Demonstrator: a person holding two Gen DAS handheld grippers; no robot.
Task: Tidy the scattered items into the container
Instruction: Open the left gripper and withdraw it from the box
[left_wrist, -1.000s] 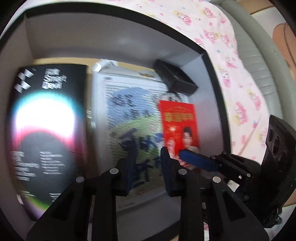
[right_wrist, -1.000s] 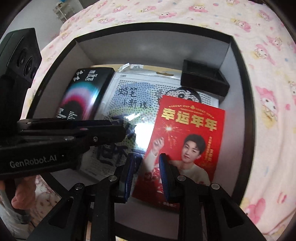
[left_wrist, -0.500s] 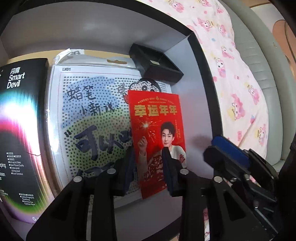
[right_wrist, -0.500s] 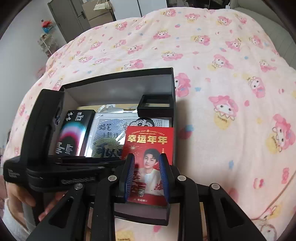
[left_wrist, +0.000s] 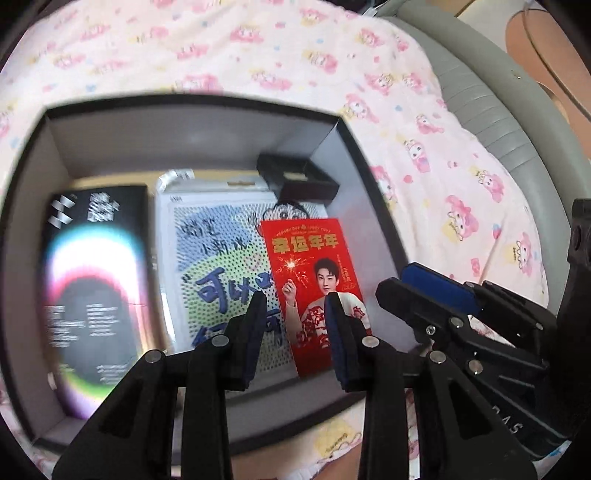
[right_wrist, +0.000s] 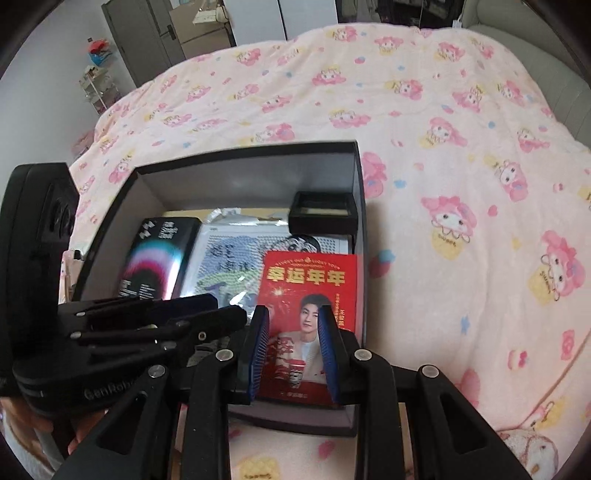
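Both fingers (right_wrist: 263, 339) hover apart above red card (right_wrist: 308, 295) in box (right_wrist: 247, 155).

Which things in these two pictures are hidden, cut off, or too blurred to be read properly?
- Black package, left wrist view: motion blur makes its small print unreadable.
- Dotted sheet, right wrist view: its near part is hidden by the left claw and the red card.
- Small black tray, left wrist view: too blurred to see whether it holds anything.
- Box, left wrist view: its near rim is hidden behind the claw's arms.
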